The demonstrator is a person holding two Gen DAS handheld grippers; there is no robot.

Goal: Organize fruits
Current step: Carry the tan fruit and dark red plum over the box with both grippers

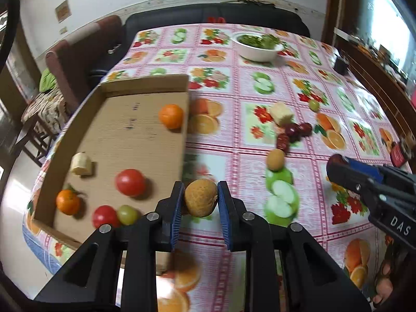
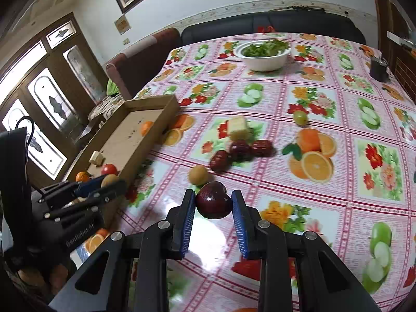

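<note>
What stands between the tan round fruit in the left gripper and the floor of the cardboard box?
Only the box's right side wall lies between the tan round fruit, held in the left gripper, and the box floor. Lifted above that wall, nothing else visible blocks it.

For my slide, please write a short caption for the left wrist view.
Left gripper holds a brown round fruit beside the cardboard tray of sorted fruits.

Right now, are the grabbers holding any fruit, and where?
Yes. The left gripper pinches a tan round fruit by its sides. The right gripper pinches a dark red fruit by its sides.
</note>
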